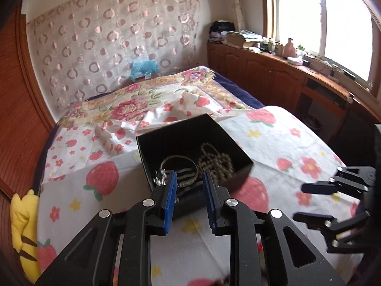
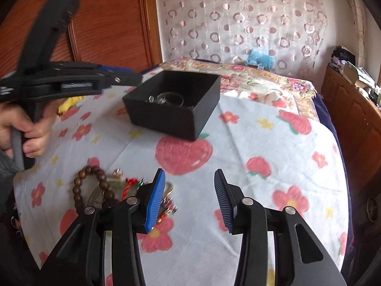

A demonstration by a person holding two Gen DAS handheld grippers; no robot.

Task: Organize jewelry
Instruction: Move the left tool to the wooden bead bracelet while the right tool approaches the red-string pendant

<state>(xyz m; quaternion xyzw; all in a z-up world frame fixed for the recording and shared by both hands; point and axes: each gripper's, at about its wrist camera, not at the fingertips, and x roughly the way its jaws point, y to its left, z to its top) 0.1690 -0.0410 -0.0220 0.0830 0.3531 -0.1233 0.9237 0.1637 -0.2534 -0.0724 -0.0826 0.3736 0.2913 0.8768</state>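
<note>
While my left gripper (image 1: 189, 178) hovers at the near rim of the open black square box (image 2: 152, 116) on the strawberry-print bedsheet (image 2: 250, 143), its jaws stand slightly apart with nothing between them; a silver bangle (image 1: 177, 160) and a dark beaded chain (image 1: 214, 159) lie inside. My right gripper (image 2: 189, 178) stands open and empty, with the brown wooden bead bracelet (image 2: 95, 183) lying just left of its jaws.

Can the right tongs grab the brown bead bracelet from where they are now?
Probably yes. The right tongs are open and empty, and the bracelet lies bare on the cloth just to their left. Nothing covers it, though a tangle of other trinkets lies close beside it.
</note>
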